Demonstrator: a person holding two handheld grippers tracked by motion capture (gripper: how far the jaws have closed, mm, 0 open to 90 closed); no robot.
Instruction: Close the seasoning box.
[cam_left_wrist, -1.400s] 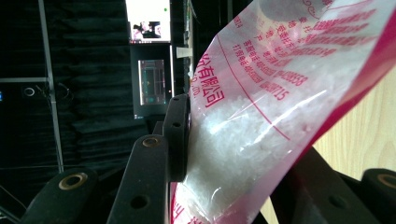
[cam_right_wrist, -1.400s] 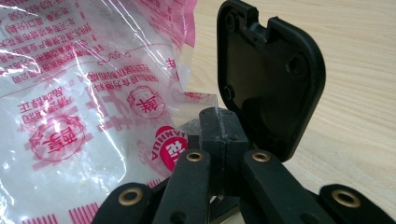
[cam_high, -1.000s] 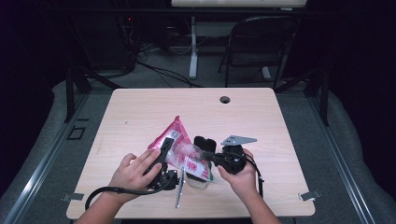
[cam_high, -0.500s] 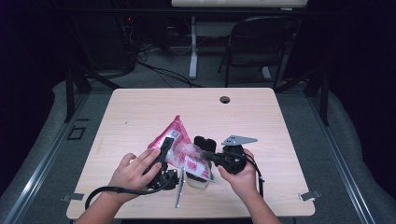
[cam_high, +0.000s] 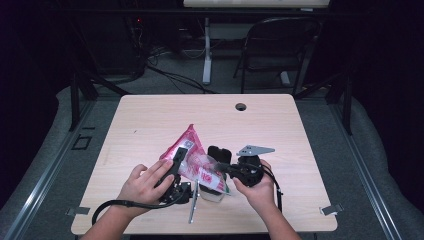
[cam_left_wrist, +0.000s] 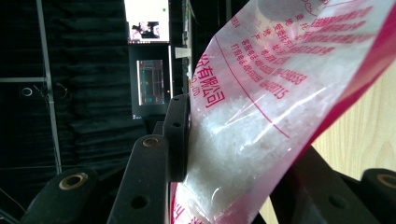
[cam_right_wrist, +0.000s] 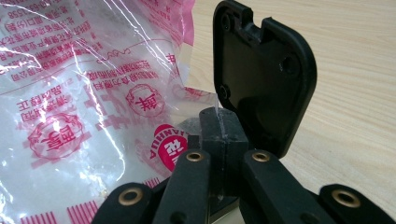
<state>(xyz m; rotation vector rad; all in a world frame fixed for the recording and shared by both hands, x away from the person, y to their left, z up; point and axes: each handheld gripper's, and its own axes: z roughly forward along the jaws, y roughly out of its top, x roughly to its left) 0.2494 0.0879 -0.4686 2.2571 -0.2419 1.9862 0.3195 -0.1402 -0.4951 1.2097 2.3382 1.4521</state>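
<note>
A clear plastic bag (cam_high: 194, 164) with pink print and white granules inside is held up off the wooden table (cam_high: 280, 125) near its front edge. My left gripper (cam_high: 182, 151) is shut on the bag's left side; in the left gripper view the bag (cam_left_wrist: 261, 116) bulges between the two jaws of the left gripper (cam_left_wrist: 243, 156). My right gripper (cam_high: 220, 159) is at the bag's right end. In the right gripper view the right gripper (cam_right_wrist: 222, 119) has its jaws pressed together on a thin edge of the bag (cam_right_wrist: 70, 93) film.
A small pale container (cam_high: 214, 195) sits under the bag, and a thin metal utensil (cam_high: 192, 206) lies beside it at the front edge. A round cable hole (cam_high: 241, 106) is near the far edge. A folding chair (cam_high: 280, 50) stands behind the table.
</note>
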